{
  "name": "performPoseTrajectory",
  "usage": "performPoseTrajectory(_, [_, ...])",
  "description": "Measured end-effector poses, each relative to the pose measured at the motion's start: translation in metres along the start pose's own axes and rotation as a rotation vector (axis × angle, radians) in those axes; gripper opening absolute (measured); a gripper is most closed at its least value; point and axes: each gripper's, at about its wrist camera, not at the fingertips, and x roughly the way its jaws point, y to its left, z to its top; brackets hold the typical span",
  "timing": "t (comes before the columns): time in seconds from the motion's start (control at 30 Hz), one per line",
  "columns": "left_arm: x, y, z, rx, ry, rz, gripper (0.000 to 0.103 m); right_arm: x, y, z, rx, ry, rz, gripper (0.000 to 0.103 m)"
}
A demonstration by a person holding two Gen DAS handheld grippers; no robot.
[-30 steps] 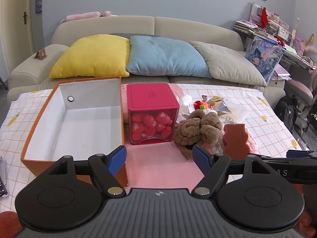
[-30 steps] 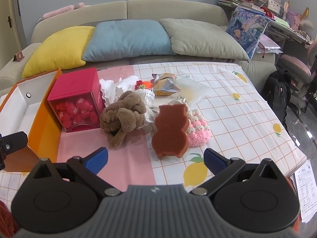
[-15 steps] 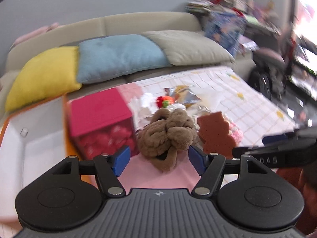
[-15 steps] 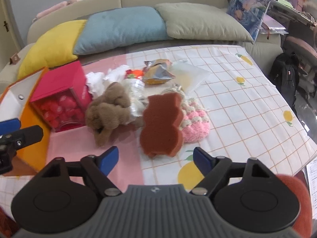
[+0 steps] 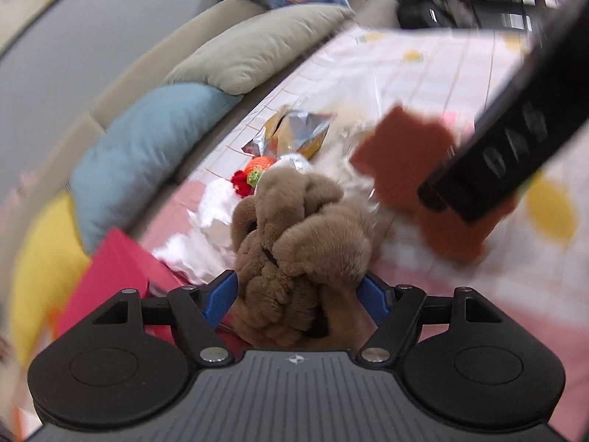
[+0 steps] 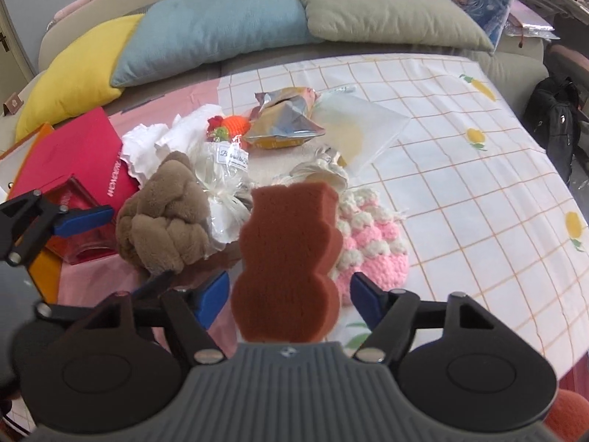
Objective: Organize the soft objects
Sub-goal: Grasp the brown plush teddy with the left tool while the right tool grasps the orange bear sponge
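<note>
Clearly the sorting has hardly begun: every soft thing lies on the surface. The left tongs (image 5: pixel 296 296) stand wide around the brown plush toy (image 5: pixel 300 235), and the right tongs (image 6: pixel 289 296) stand wide around the bear-shaped sponge (image 6: pixel 289 258); neither grips yet.

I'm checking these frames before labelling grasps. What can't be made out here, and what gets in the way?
- Left wrist view: motion blur smears the background; whether the left hand-held gripper already pinches the brown plush toy is unclear.
- Left wrist view: the right tool's black bar hides part of the bear-shaped sponge.
- Right wrist view: the sponge covers much of the pink crochet piece.
- Right wrist view: the orange box is cut off at the left edge.
</note>
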Motion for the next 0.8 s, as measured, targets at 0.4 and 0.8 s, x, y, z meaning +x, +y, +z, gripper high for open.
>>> performPoseTrajectory(0.4, [0.020,-0.013,-0.001,0.122,-0.003,0.081,0.071,0.036,0.011,-0.002,-0.052,0.041,-0.010,0.078])
performPoseTrajectory(0.8, [-0.055,0.022,0.003,-0.268,-0.019,-0.028,0.062,-0.003,0.009,-0.009,-0.081,-0.021,-0.051,0.011])
